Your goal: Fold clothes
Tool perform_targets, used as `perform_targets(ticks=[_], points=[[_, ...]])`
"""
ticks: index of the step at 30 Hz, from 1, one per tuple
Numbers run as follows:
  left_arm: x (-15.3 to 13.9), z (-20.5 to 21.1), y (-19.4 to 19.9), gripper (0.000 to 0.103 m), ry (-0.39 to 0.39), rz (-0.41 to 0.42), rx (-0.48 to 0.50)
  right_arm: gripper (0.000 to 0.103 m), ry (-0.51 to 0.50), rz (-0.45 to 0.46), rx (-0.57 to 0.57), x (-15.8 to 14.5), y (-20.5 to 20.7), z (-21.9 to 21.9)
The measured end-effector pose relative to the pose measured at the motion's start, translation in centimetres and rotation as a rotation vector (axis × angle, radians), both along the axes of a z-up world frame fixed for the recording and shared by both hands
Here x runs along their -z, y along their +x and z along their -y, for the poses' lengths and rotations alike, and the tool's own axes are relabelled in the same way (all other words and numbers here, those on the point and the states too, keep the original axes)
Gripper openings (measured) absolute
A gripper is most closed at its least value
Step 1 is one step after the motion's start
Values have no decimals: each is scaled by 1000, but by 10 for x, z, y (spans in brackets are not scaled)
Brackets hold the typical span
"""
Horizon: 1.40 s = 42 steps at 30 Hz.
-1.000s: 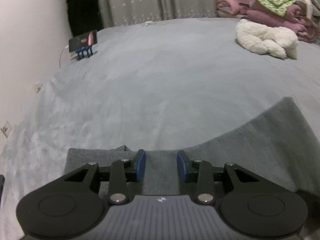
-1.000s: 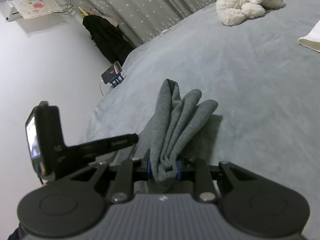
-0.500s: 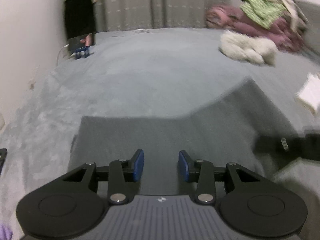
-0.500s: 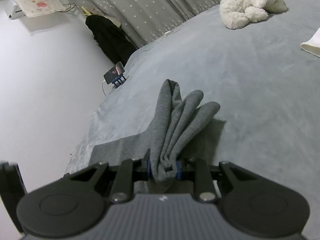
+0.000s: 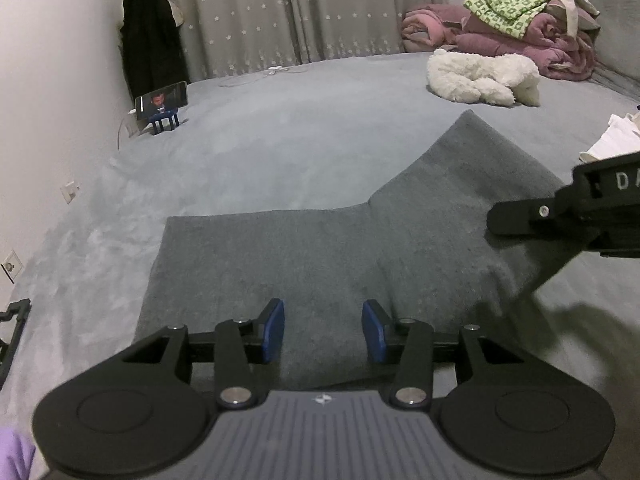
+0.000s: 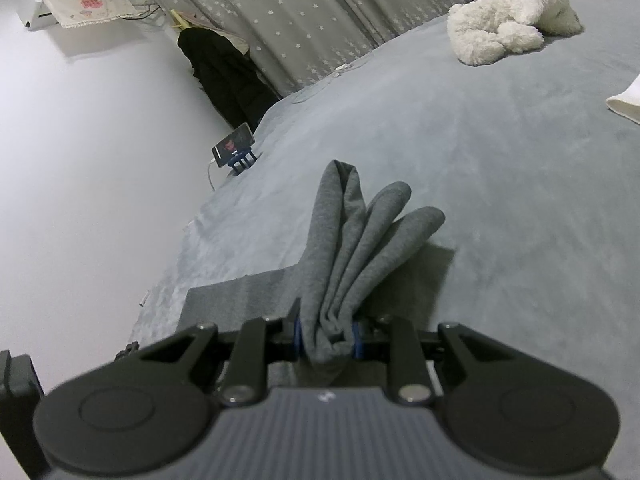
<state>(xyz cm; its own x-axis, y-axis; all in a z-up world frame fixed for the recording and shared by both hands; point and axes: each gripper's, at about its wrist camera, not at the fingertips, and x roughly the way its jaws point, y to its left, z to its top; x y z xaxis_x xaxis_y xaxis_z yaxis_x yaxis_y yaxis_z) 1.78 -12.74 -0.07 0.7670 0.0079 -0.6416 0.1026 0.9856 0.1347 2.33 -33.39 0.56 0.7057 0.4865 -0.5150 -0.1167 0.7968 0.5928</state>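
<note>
A dark grey garment point(image 5: 304, 256) lies spread on the grey bed, with one part running up to the right toward a raised corner point(image 5: 472, 120). My left gripper point(image 5: 323, 330) hovers open over the garment's near edge, nothing between its blue pads. In the right wrist view my right gripper point(image 6: 326, 338) is shut on a bunched fold of the same grey garment point(image 6: 360, 240), which stands up in several pleats ahead of the fingers. Part of the right gripper's body point(image 5: 580, 216) shows at the right edge of the left wrist view.
The grey bed cover point(image 5: 300, 140) stretches ahead. A white fluffy item point(image 5: 480, 78) lies at the far right, before a pile of pink and green laundry point(image 5: 520, 28). A phone on a blue stand point(image 5: 162, 106) sits by the left wall. A white folded cloth point(image 5: 612, 144) lies right.
My left gripper has pulled back and up, so more of the flat garment shows before it. The right gripper still holds its bunched fold, nearly unmoved.
</note>
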Motion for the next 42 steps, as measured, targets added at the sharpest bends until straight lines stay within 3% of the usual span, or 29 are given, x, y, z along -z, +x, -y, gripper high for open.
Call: perform_targets(ticks=[12,26,30,42], points=[[7,4,-13,43,29,19,10,20,-16,49,-16,-10,-7,-8],[-11,-29,-14,44,-73,-63,33,20,-50,53,-1,-10,-8,-8],[1,-32,-16,44,-66,-47,25,20,-56,62,-2,-11,-9,-9],[-2,-23,-21,44,-56,-13,55,20,-87,86,4,-15,-13,-13]])
